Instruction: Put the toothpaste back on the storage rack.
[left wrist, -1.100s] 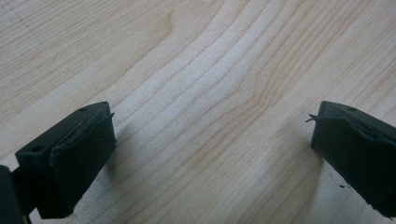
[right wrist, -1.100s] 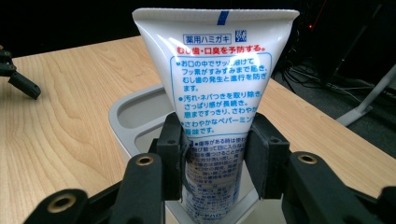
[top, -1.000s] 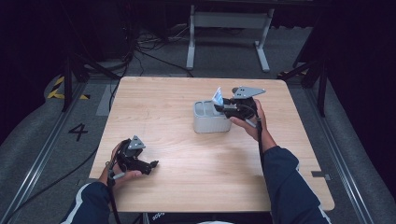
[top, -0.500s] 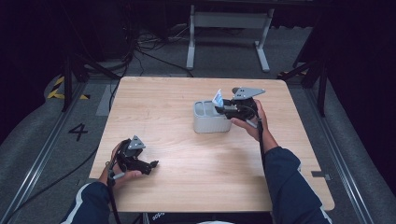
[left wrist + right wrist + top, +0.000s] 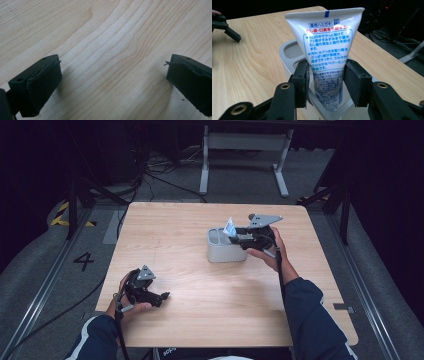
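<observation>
Over grey holder (image 5: 225, 254): right gripper (image 5: 326, 82) jaws just been opening, tube (image 5: 327, 50) between, barely touched; back off straight. Left gripper (image 5: 112, 75) open, idle.

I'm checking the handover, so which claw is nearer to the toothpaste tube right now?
Right. The right claw has its jaws on either side of the toothpaste tube standing in the grey holder. The left claw rests far off, near the table's front left.
</observation>
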Demonstrator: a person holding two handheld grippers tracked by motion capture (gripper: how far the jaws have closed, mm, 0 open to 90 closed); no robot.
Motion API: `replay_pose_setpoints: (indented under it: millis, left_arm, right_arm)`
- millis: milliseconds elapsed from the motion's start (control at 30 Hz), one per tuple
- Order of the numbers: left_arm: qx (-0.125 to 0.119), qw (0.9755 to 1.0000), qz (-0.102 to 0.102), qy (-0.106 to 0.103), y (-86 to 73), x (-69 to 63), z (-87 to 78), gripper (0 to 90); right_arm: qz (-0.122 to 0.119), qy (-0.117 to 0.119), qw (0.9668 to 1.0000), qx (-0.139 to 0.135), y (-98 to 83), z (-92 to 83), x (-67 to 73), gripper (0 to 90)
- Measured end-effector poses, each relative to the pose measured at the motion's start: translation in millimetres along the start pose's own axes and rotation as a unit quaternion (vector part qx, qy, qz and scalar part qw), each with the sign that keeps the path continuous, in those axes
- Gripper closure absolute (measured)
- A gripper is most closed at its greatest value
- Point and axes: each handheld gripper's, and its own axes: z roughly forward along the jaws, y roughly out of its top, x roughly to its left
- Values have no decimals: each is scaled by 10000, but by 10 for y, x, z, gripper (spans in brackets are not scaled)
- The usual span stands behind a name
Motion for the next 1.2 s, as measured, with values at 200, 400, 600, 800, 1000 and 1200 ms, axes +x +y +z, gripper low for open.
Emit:
replay_pose_setpoints:
  millis: [200, 400, 600, 800, 1000, 1200]
  left_arm:
    - [-3, 10000, -4, 1, -1, -1, 0, 2]
    - [-12, 10000, -16, 6, -2, -2, 1, 2]
    - [-13, 10000, -15, 7, -2, -2, 1, 2]
    - [-12, 10000, -13, 7, -2, -2, 1, 2]
    - [-8, 10000, -27, -2, -2, -4, 1, 2]
    - [-6, 10000, -10, 4, -2, -2, 0, 2]
  right_arm:
    - [59, -10, 9999, -128, 13, -33, 6, 573]
    - [120, -34, 9998, -139, -5, -62, -13, 564]
    - [110, -87, 9998, -126, -8, -84, -17, 550]
    - [70, -124, 9998, -110, 6, -129, -3, 534]
    - [-50, -167, 9998, -43, 24, -189, 24, 516]
    - [-130, -236, 9996, 49, 34, -253, 55, 488]
